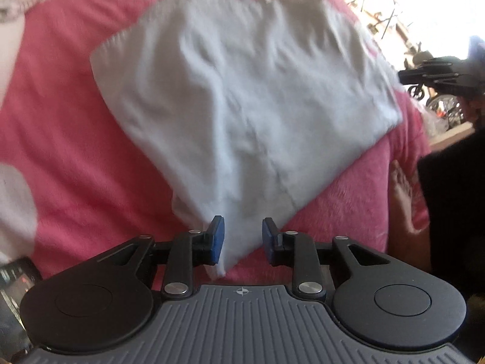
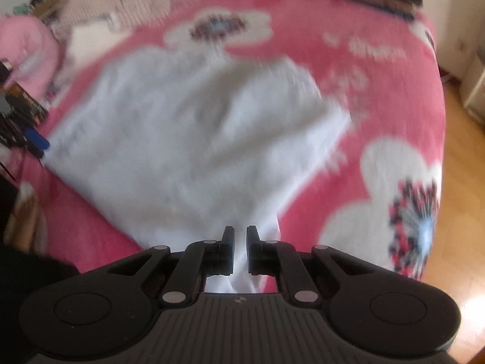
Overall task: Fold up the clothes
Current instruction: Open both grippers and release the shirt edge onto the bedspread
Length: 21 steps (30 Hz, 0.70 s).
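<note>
A white folded garment [image 1: 242, 91] lies flat on a pink flowered blanket [image 1: 75, 151]. In the left wrist view its near corner runs between the blue pads of my left gripper [image 1: 242, 238]. The jaws stand apart, and the cloth fills only part of the gap. In the right wrist view the same white garment [image 2: 188, 136] narrows to a corner pinched between the black pads of my right gripper [image 2: 240, 242], which is shut on it. That view is blurred.
The pink blanket [image 2: 379, 91] covers a bed, with wooden floor [image 2: 463, 182] past its right edge. Striped clothes [image 2: 121, 0] and a pink garment [image 2: 27, 51] lie at the far left. A person's hand [image 1: 403, 194] rests on the blanket at the right.
</note>
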Each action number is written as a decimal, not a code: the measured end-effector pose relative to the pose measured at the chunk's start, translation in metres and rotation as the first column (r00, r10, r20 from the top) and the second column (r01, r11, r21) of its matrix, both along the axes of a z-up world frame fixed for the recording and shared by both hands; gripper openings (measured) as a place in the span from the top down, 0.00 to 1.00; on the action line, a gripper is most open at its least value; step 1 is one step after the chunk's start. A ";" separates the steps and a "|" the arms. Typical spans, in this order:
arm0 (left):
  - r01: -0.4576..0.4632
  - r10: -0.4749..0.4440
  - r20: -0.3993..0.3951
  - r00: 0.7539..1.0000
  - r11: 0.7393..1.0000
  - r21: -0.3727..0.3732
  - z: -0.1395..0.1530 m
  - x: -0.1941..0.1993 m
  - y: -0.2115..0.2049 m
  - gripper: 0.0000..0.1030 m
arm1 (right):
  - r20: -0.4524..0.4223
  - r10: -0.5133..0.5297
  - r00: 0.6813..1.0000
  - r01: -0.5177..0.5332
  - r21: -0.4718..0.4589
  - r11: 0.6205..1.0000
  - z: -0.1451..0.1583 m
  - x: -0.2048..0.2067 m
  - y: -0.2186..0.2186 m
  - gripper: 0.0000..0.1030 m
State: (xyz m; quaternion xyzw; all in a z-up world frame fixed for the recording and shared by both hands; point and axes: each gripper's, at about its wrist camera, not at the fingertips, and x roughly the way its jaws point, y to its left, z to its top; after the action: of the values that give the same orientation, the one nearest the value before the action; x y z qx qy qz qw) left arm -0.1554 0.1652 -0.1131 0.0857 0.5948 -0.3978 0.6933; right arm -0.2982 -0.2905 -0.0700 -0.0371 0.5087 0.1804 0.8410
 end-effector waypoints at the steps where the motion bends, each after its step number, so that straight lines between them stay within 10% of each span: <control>1: 0.002 -0.002 0.005 1.000 1.000 -0.014 -0.001 0.002 -0.004 0.73 | 0.023 0.021 1.000 -0.022 0.012 1.000 0.002 0.005 0.010 0.91; 9: 0.010 -0.013 0.113 0.994 1.000 0.027 -0.034 -0.001 -0.024 0.73 | 0.012 0.090 0.996 -0.088 -0.087 0.992 -0.063 0.031 0.050 0.93; 21: -0.094 0.110 0.262 0.959 0.993 -0.073 0.006 0.036 -0.032 0.61 | 0.194 0.062 0.979 -0.065 0.009 0.998 -0.012 0.087 0.057 0.85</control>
State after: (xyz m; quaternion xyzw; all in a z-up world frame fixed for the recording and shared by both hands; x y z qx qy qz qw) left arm -0.1198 0.1330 -0.1069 0.0866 0.4877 -0.3642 0.7887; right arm -0.2112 -0.2334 -0.0822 -0.0642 0.4217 0.2065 0.8806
